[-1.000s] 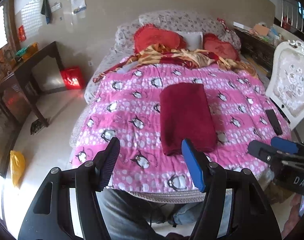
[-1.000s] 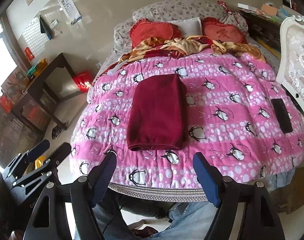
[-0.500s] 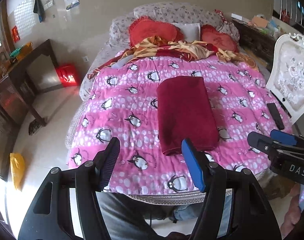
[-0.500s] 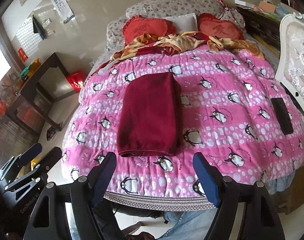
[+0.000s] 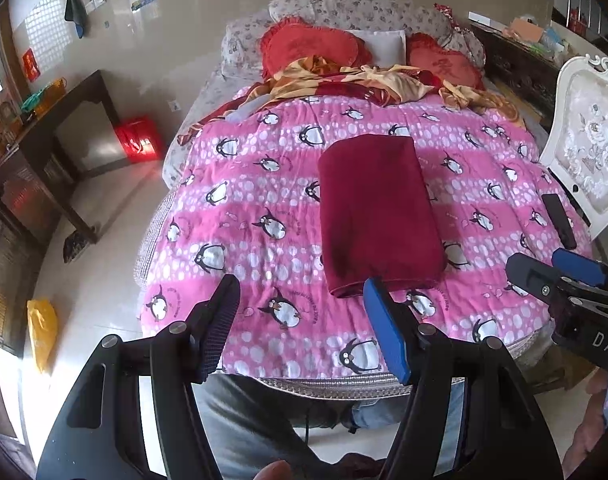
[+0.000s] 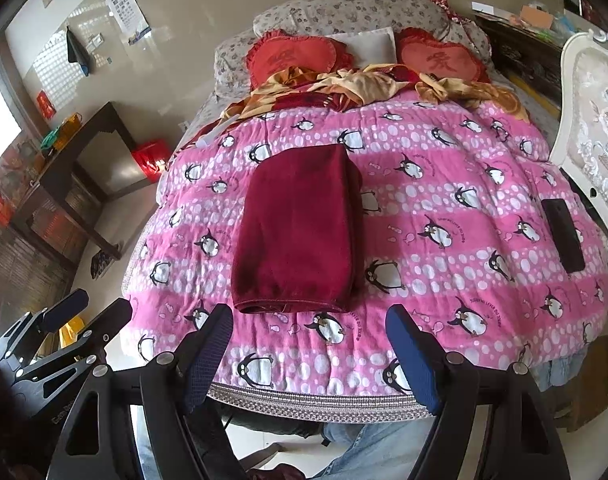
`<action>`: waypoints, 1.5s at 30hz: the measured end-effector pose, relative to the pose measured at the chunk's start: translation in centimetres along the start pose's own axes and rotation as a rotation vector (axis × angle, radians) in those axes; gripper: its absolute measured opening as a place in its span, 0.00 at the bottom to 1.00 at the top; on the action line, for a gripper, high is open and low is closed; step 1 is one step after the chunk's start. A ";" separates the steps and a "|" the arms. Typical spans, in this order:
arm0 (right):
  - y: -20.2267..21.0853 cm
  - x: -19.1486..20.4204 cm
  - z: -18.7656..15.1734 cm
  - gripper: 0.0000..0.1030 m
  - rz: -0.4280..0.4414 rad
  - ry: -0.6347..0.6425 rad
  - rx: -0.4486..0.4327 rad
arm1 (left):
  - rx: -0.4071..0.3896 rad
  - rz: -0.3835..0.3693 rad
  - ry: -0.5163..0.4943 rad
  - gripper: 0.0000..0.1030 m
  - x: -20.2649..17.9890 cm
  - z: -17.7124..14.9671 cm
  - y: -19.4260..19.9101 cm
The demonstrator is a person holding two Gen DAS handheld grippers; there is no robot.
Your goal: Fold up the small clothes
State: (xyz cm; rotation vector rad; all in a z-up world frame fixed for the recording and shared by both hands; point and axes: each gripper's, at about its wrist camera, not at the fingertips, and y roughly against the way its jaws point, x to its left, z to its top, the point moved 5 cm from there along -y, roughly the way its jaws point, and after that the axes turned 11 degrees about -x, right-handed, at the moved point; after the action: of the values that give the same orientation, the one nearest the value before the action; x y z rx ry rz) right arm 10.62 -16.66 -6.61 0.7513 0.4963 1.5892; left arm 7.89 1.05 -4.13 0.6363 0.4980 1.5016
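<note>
Left wrist view, folded maroon cloth (image 5: 378, 216) on quilt (image 5: 263, 184) — just beyond left gripper (image 5: 299, 300), jaws apart, empty.

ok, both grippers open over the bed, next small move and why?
Probably lower both grippers onto the near edge of the red cloth: the left gripper and right gripper hang open, empty, just short of it, and it looks only partly folded.

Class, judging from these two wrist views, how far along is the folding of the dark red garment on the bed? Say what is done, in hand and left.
Done: the dark red garment already lies as a neat long rectangle on the pink quilt. In hand: nothing; the left gripper and right gripper are both open and empty, near its front edge. Left: possibly one more fold to shorten it, though that is a guess.
</note>
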 end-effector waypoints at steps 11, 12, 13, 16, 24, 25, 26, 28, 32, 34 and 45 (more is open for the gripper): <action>0.2 -0.3 0.0 0.74 0.009 -0.011 0.000 | 0.003 0.012 -0.019 0.63 -0.2 0.1 -0.1; 0.2 -0.3 0.0 0.74 0.007 -0.007 -0.001 | 0.001 0.012 -0.022 0.63 -0.2 0.1 -0.1; 0.3 -0.3 -0.1 0.74 0.004 -0.007 -0.004 | 0.000 0.013 -0.022 0.63 -0.2 0.1 -0.1; 0.4 -0.2 0.0 0.74 0.004 -0.002 -0.006 | 0.000 0.013 -0.022 0.63 -0.2 0.0 0.0; 0.5 -0.3 0.2 0.74 0.001 0.000 -0.006 | 0.002 0.019 -0.025 0.63 -0.3 -0.1 0.2; 0.5 -0.2 0.2 0.74 -0.001 0.000 -0.005 | 0.002 0.020 -0.026 0.63 -0.3 -0.1 0.2; 0.5 -0.3 0.2 0.74 -0.002 0.002 -0.005 | 0.002 0.020 -0.026 0.63 -0.3 -0.1 0.2; 0.5 -0.3 0.4 0.74 -0.002 0.004 -0.007 | 0.002 0.021 -0.026 0.63 -0.2 -0.1 0.2; 0.5 -0.3 0.4 0.74 -0.001 0.005 -0.007 | 0.002 0.021 -0.026 0.63 -0.2 -0.1 0.1; 0.5 -0.3 0.4 0.74 -0.001 0.004 -0.007 | 0.001 0.023 -0.026 0.63 -0.2 -0.1 0.1; 0.4 -0.4 0.6 0.74 -0.004 0.004 -0.005 | 0.004 0.022 -0.028 0.63 0.1 0.0 -0.1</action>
State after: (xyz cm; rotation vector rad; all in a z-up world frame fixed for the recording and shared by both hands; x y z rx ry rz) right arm 10.74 -17.17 -5.98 0.7431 0.4965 1.5879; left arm 8.01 1.15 -4.19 0.6675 0.4740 1.5107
